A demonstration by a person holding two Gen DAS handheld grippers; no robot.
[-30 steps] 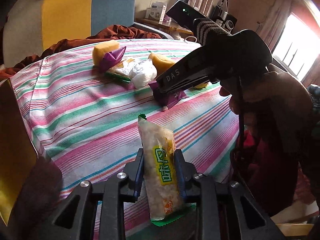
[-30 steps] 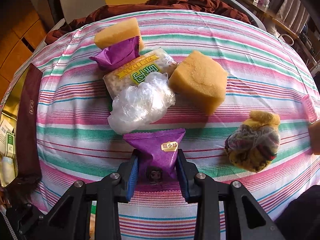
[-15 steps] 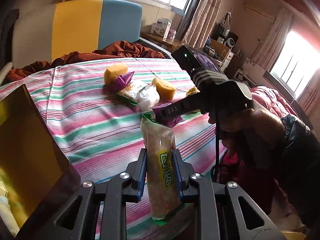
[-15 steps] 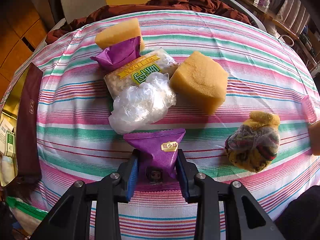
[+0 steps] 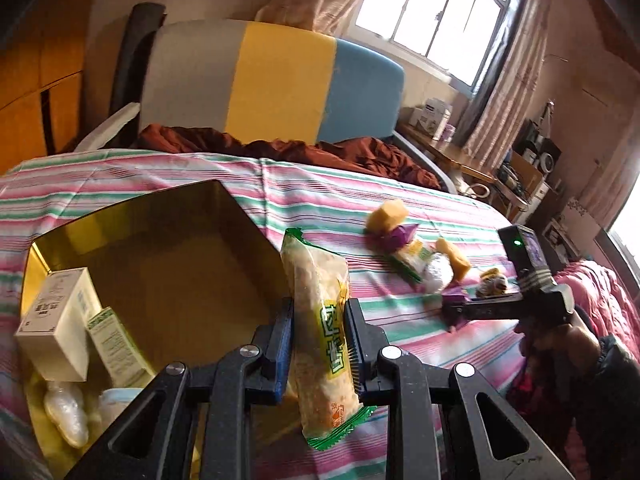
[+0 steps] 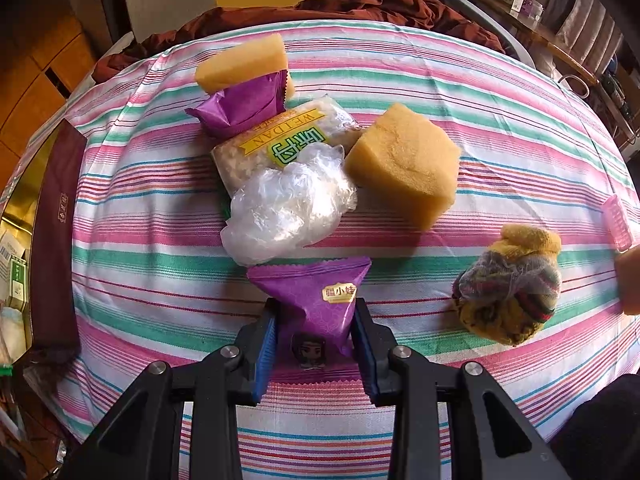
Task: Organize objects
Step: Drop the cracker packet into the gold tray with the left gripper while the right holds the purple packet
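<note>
Left gripper (image 5: 319, 344) swung over toward gold box (image 5: 132, 220), clamped on rice snack pack (image 5: 320, 320); right gripper (image 6: 314, 344) unmoved, pinching purple packet (image 6: 316, 300) on striped cloth (image 6: 500, 128).

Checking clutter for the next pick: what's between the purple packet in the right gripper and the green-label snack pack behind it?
A crumpled clear plastic bag, touching both; seen in the right wrist view.

Each claw is built of matte black plastic arms with triangular cut-outs, joined by round silver screws, and ends in two blue ribbed pads. The left claw (image 5: 319, 346) and the right claw (image 6: 316, 346) look alike. Seen from the left wrist, the right claw's black handle carries a boxy unit with a lit green dot, and a dark sleeve (image 5: 612, 376) covers the wrist behind it.
</note>
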